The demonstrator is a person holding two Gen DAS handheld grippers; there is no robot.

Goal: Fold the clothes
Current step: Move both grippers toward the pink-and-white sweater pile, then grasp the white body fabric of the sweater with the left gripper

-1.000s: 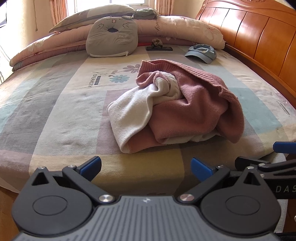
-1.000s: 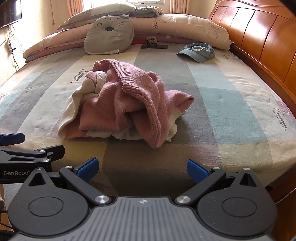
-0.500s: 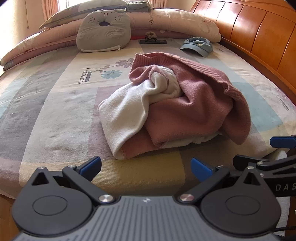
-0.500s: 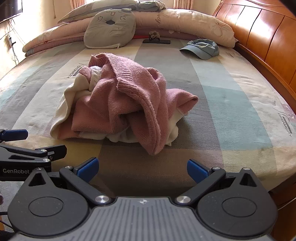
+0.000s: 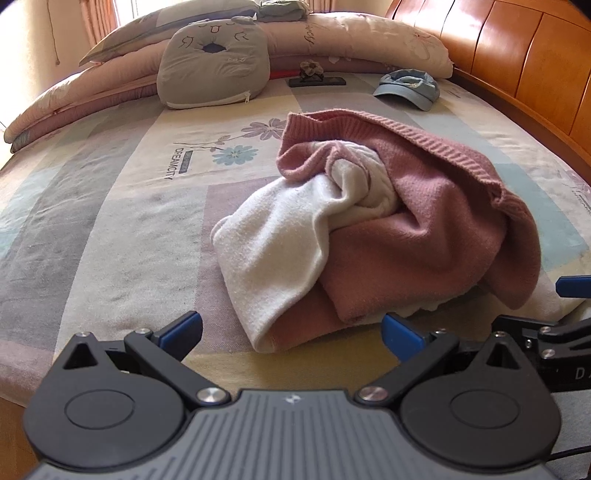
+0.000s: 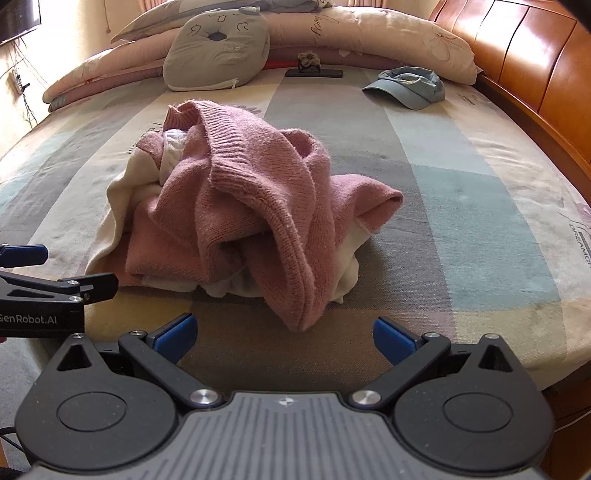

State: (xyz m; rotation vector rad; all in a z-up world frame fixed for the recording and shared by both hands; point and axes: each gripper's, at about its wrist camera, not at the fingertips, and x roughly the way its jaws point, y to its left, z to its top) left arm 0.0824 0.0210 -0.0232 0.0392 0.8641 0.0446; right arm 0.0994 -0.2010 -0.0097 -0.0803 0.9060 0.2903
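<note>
A crumpled pink sweater with a cream-white lining lies heaped on the patchwork bedsheet near the bed's front edge. My left gripper stands open just short of the heap's white fold, with nothing between its blue pads. My right gripper is open too, right in front of the pink hanging fold. Each gripper shows at the side of the other's view: the right one and the left one.
A blue cap, a grey cushion, a dark flat item with a small ornament and rolled quilts lie at the far end. A wooden headboard runs along the right.
Both grippers have moved forward, closer to the sweater heap, which now fills more of each view. The heap itself has not shifted. Both stay open.
</note>
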